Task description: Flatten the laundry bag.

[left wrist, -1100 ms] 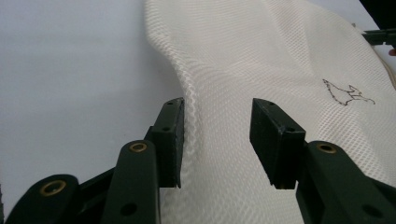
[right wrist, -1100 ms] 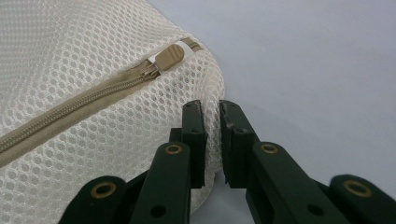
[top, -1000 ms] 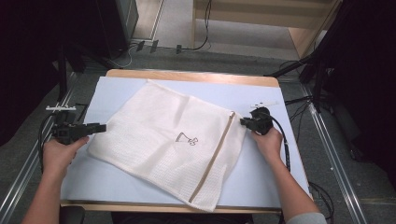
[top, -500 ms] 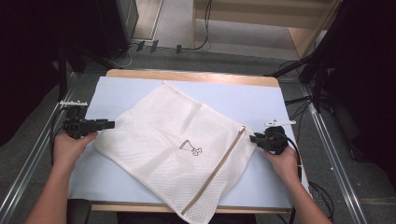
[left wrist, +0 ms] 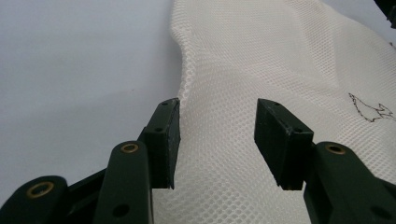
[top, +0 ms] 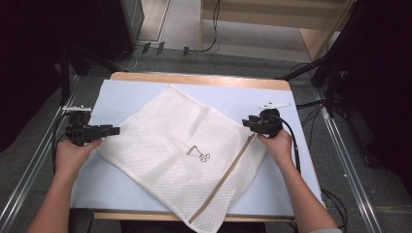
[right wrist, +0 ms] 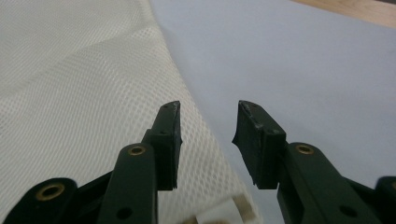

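A pale blue table (top: pixel 121 92) carries a white mesh bag (top: pixel 180 141) lying diagonally across its centre, zipper (top: pixel 226 177) toward five o'clock, with the left gripper (top: pixel 114 130) at nine o'clock and the right gripper (top: pixel 247 122) at three o'clock, both spread apart over its edges, pinching nothing.

Left gripper (left wrist: pixel 217 135): black jaws, flat rectangular pads, brass-coloured pivot pins. Right gripper (right wrist: pixel 205 140): same build, black cable (top: pixel 293 145) trailing. Forearms bare, grey sleeve (top: pixel 328 230) at right.
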